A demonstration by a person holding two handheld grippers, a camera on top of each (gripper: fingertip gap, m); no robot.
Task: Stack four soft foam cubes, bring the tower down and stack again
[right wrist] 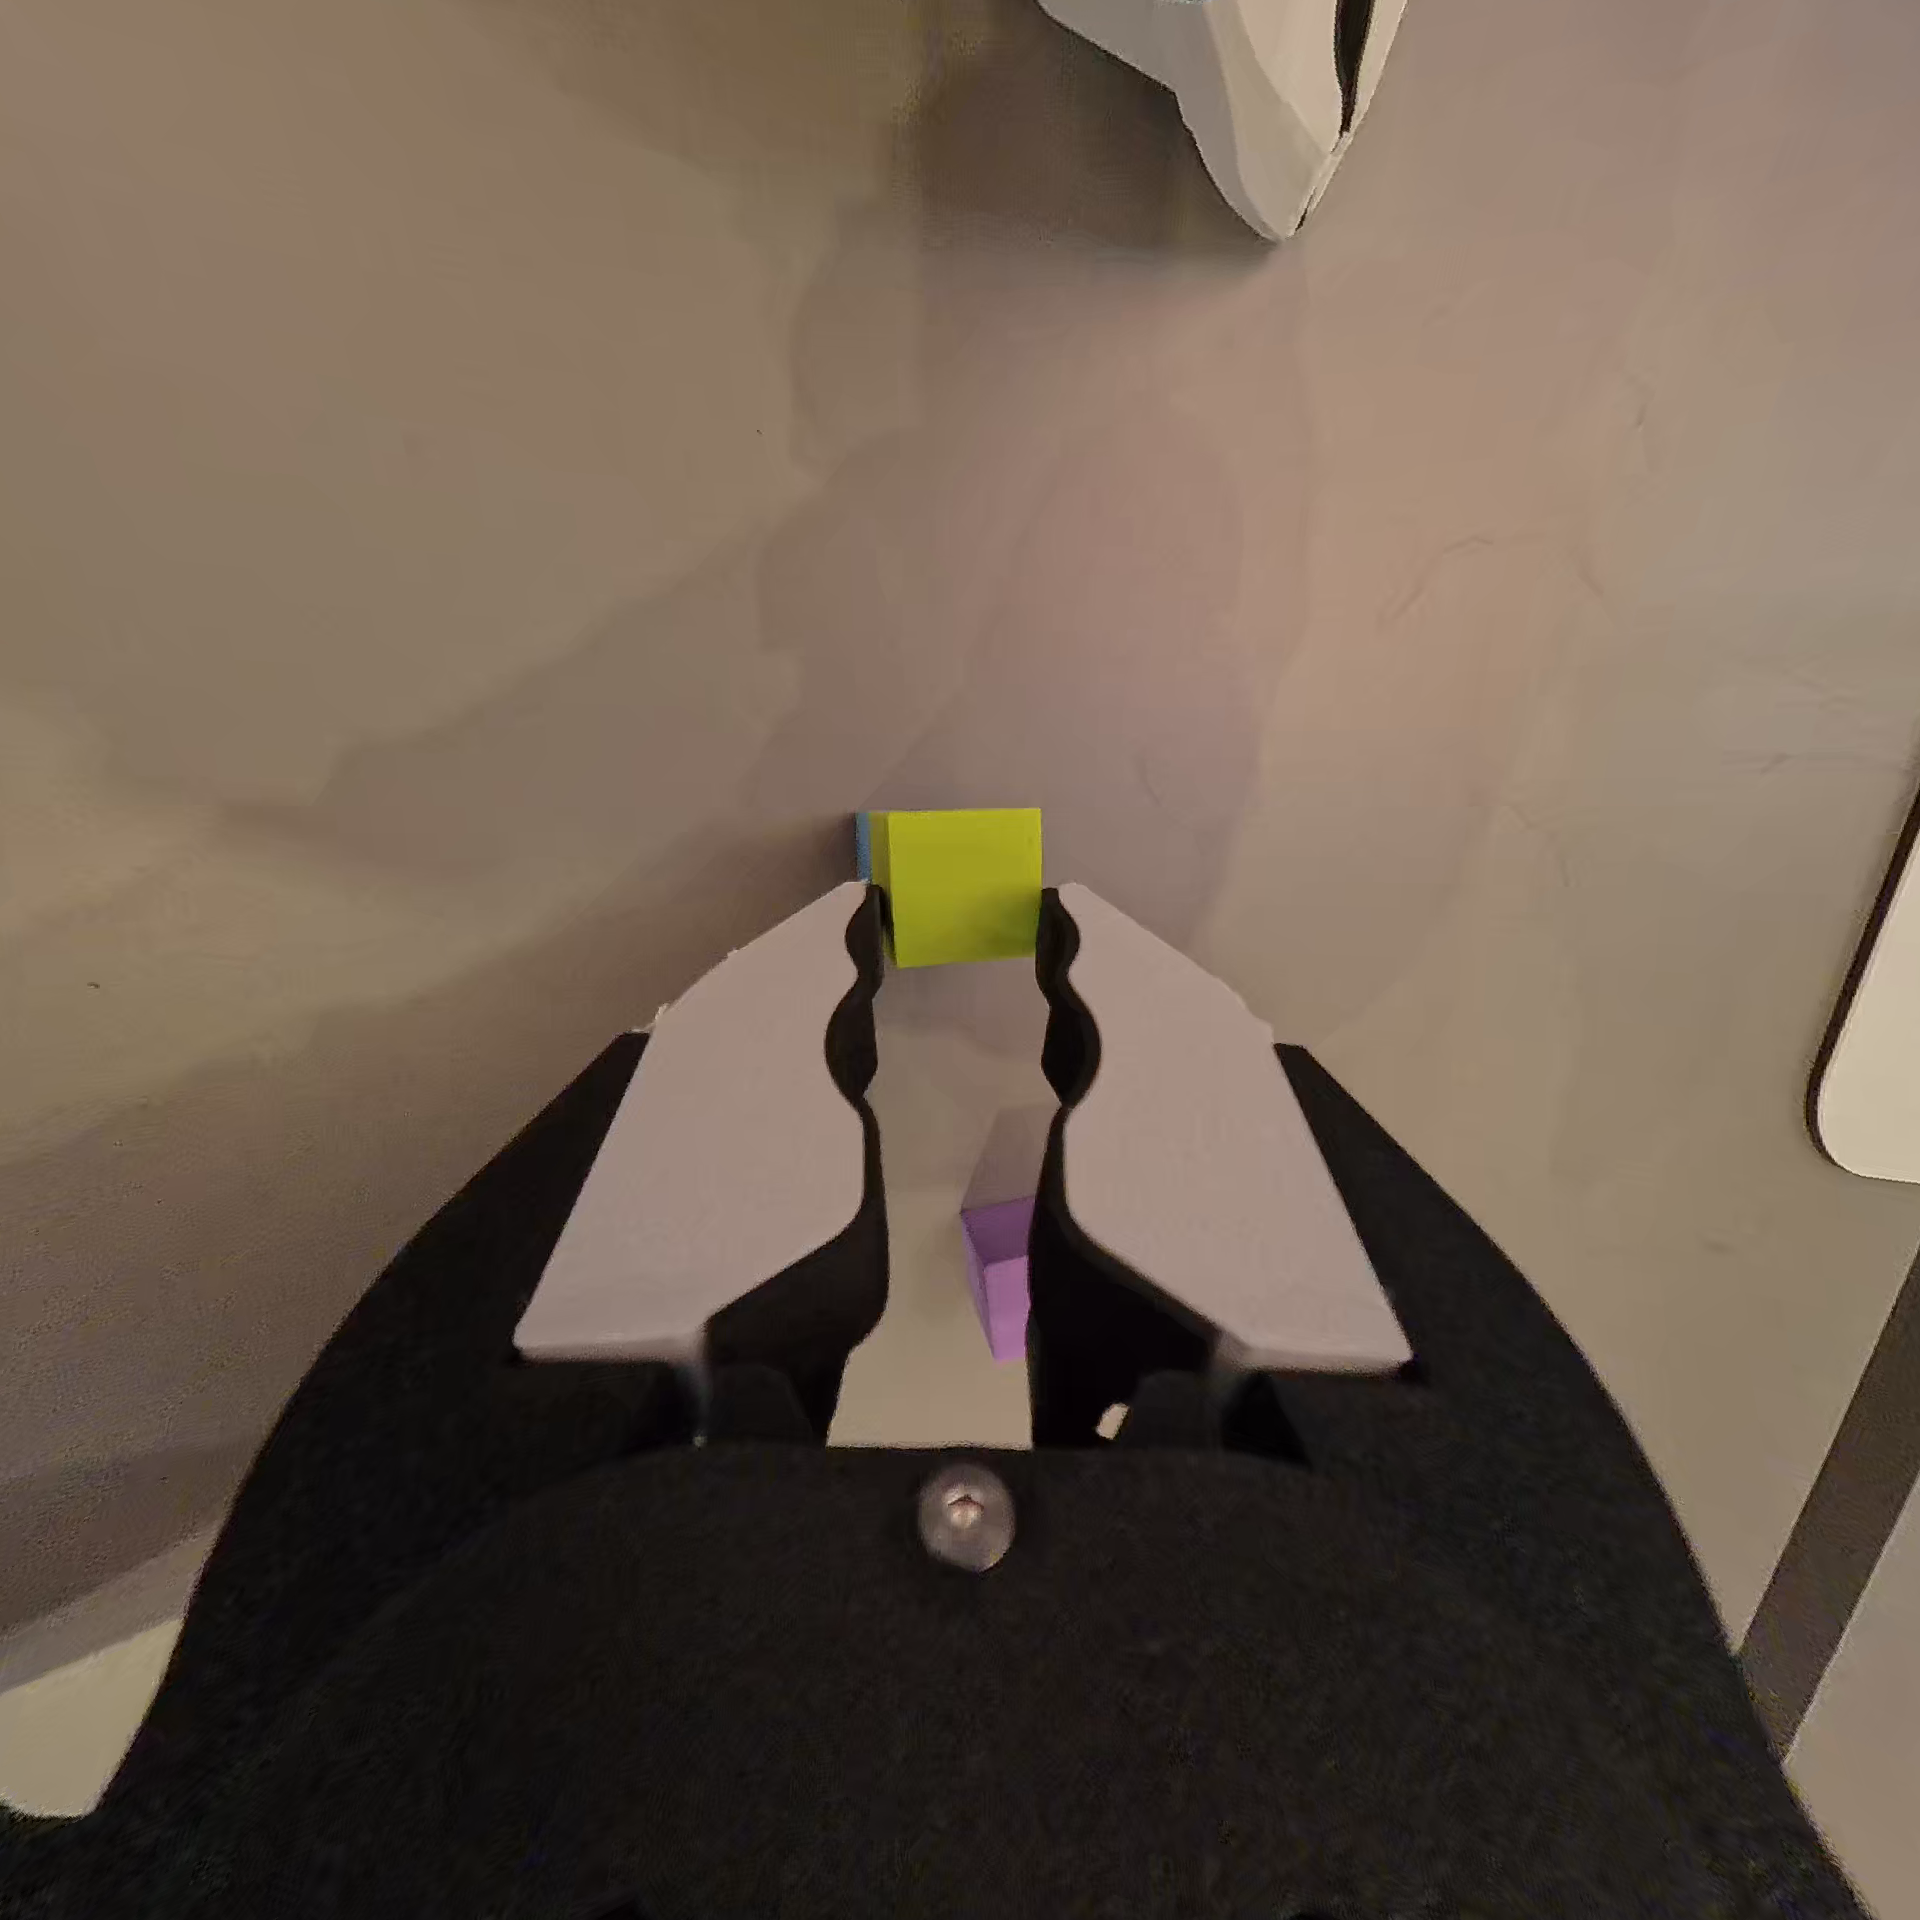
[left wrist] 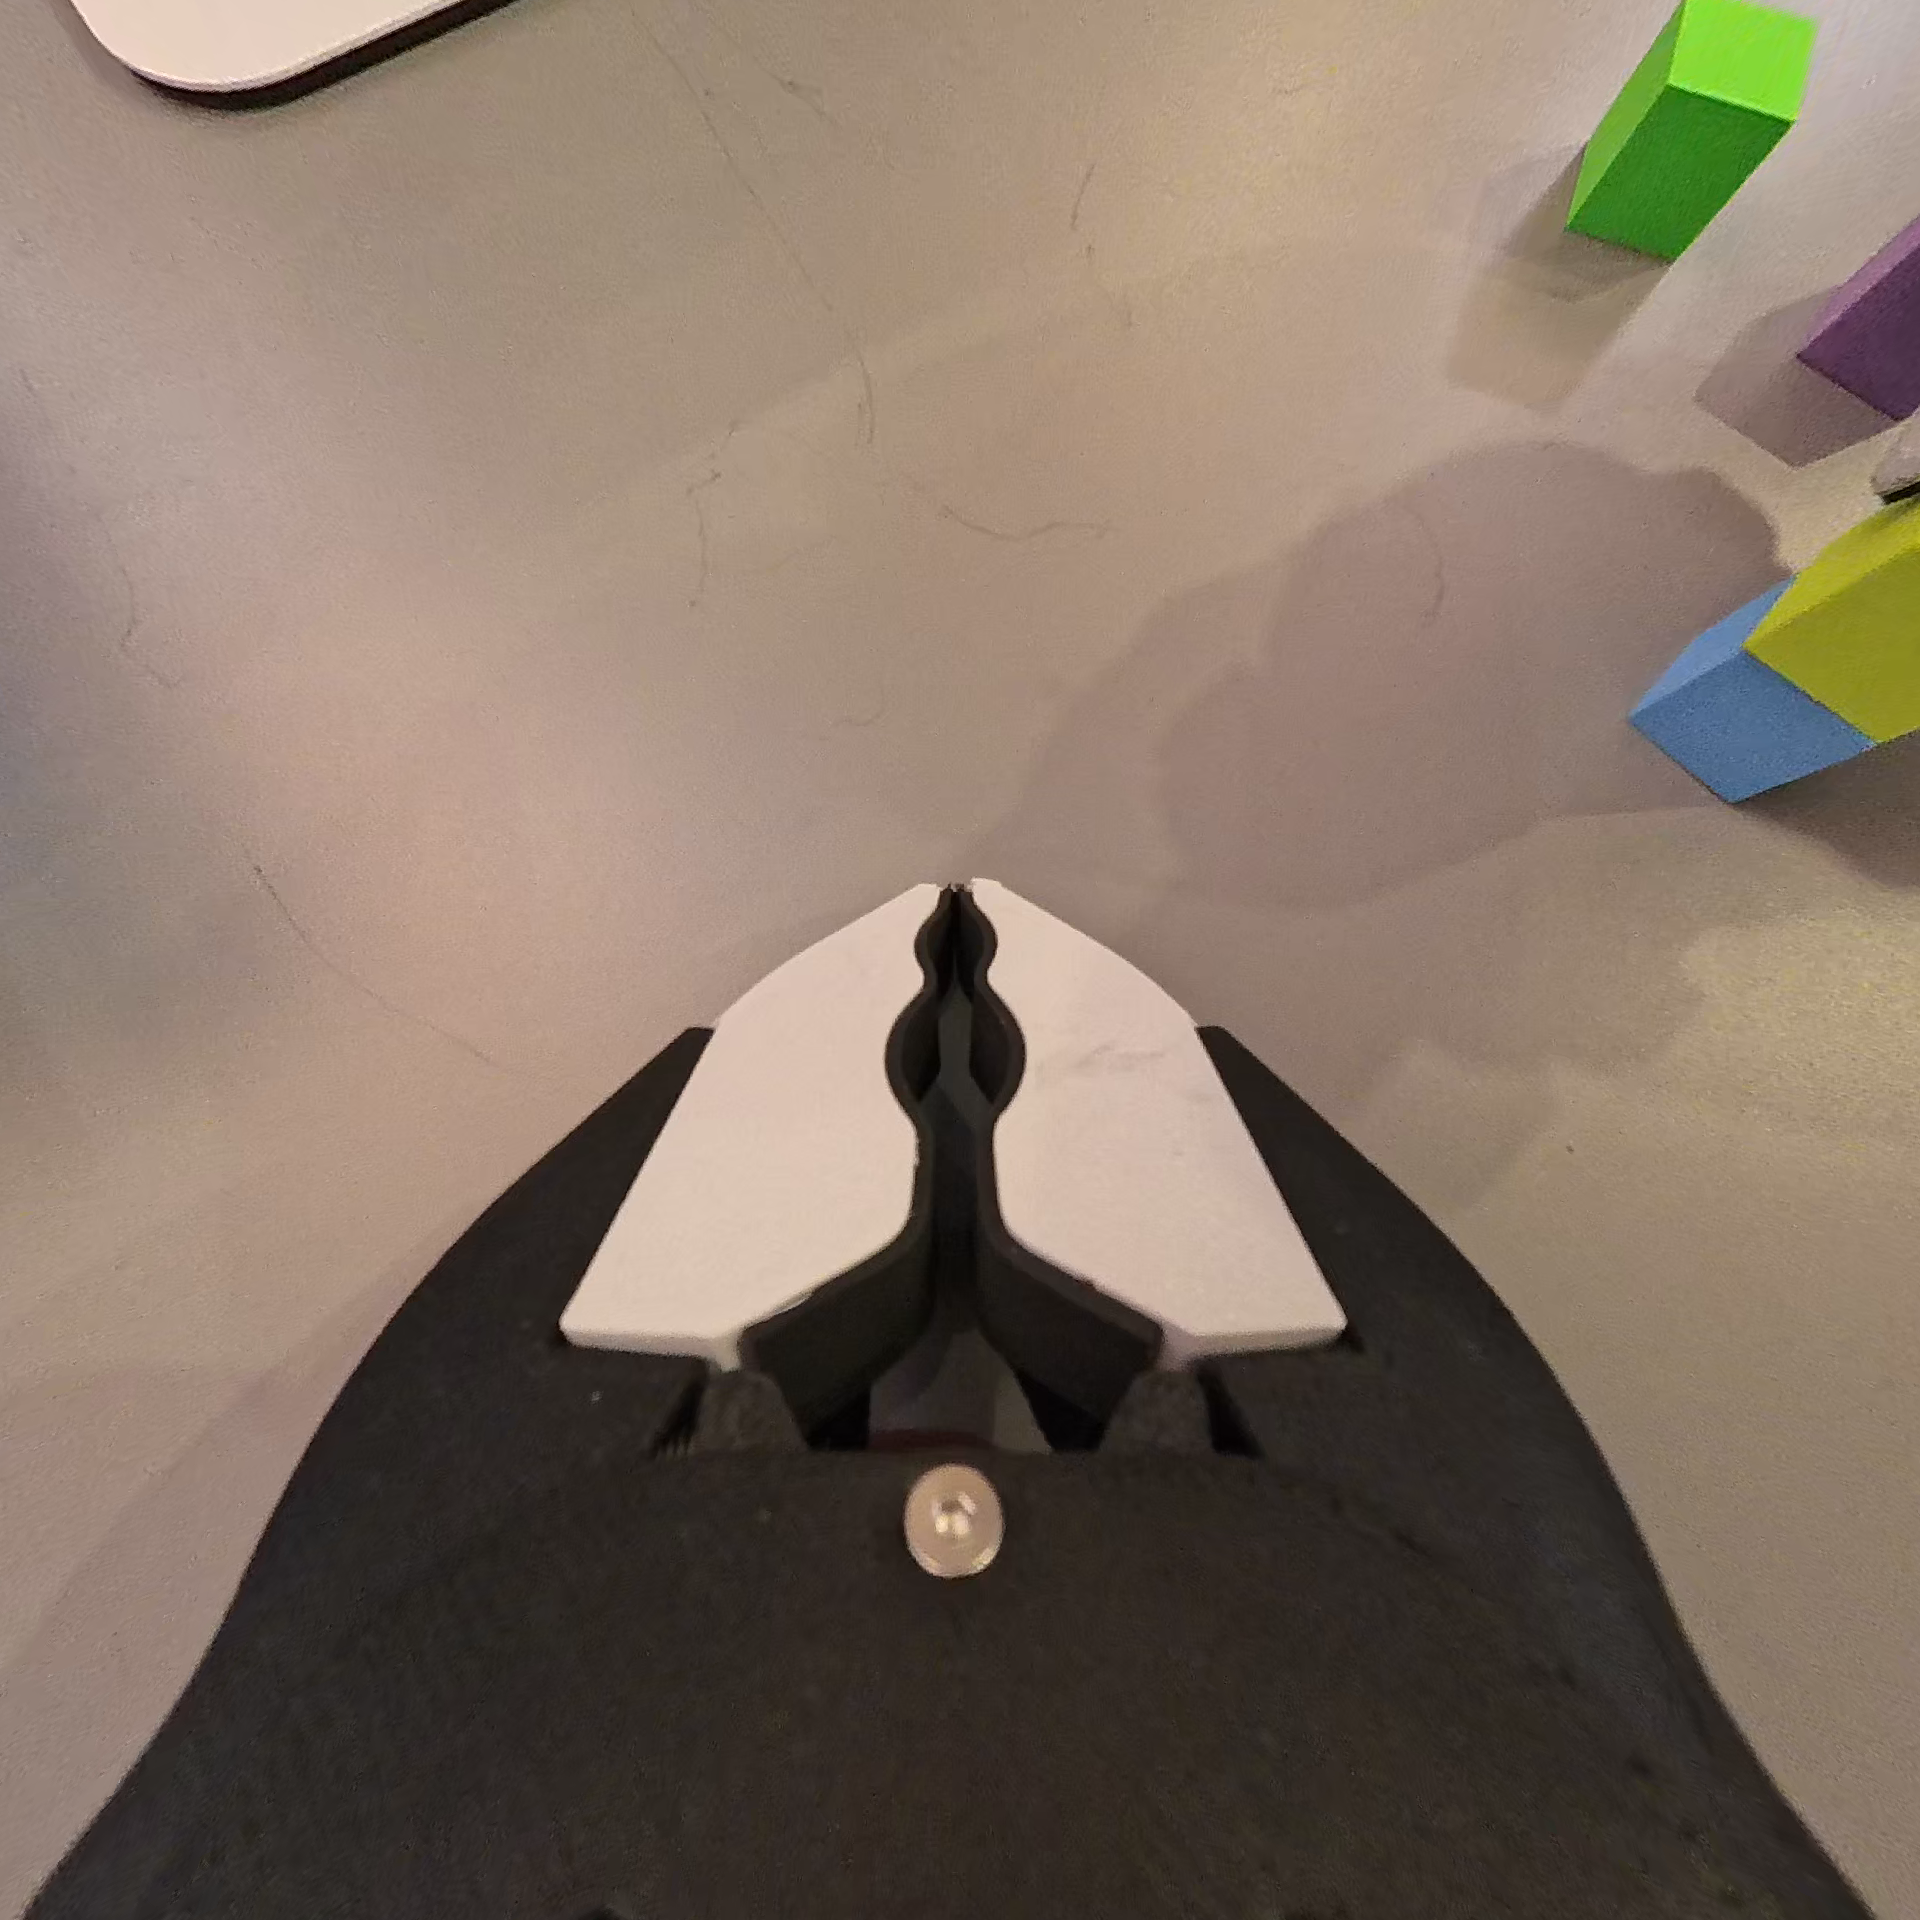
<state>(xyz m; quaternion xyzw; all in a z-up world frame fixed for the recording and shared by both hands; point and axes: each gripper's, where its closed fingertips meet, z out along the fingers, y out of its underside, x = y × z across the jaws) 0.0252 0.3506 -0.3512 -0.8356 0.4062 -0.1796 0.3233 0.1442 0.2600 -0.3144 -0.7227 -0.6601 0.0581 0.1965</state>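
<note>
My right gripper (right wrist: 958,902) is shut on a yellow-green foam cube (right wrist: 961,873), with both pads against its sides. That cube sits on a blue cube (right wrist: 861,844), of which only a sliver shows at its left. A purple cube (right wrist: 1000,1288) lies on the table below, seen between my right fingers. In the left wrist view the yellow-green cube (left wrist: 1849,623) rests offset on the blue cube (left wrist: 1735,717) at the right edge. The purple cube (left wrist: 1870,332) and a bright green cube (left wrist: 1694,135) lie beyond. My left gripper (left wrist: 956,886) is shut and empty, over bare table.
The cubes lie on a grey table (left wrist: 623,520). A white rounded board (left wrist: 260,42) lies at the far left in the left wrist view. A similar white board (right wrist: 1870,1039) shows at the right edge of the right wrist view. The left gripper (right wrist: 1288,114) shows at the top there. The gap from one gripper's tips to the other's is roughly 15 cm.
</note>
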